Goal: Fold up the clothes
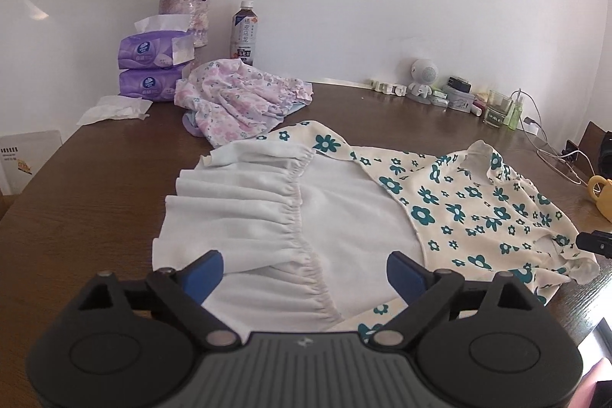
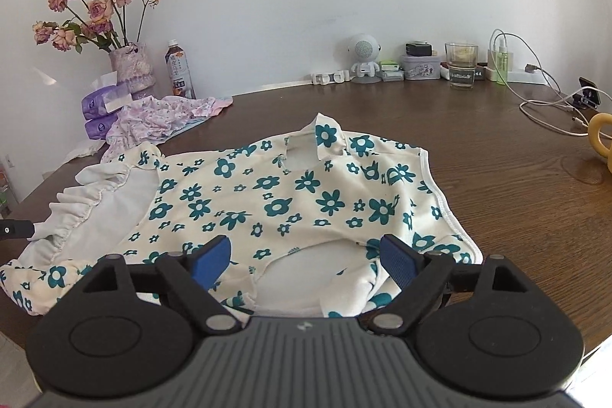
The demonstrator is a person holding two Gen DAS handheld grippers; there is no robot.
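Dark wooden table [image 2: 497,178] carries 1 floral dress [image 2: 267,201] laid flat, white frilled skirt [image 1: 244,209] leftward; left gripper [image 1: 305,270] and right gripper [image 2: 306,255] both spread, empty; fabric judged light, limp, best pinched at hem corners.

A cream cotton dress printed with teal flowers [image 2: 290,194] lies flat on the dark wooden table [image 2: 497,186] just ahead of the right gripper [image 2: 306,257]. Beyond it to the left sits a crumpled pink floral garment [image 2: 160,117], with stacked purple tissue packs [image 2: 101,109] behind that. Far ahead to the right, a clear drinking glass [image 2: 461,65] stands against the wall.
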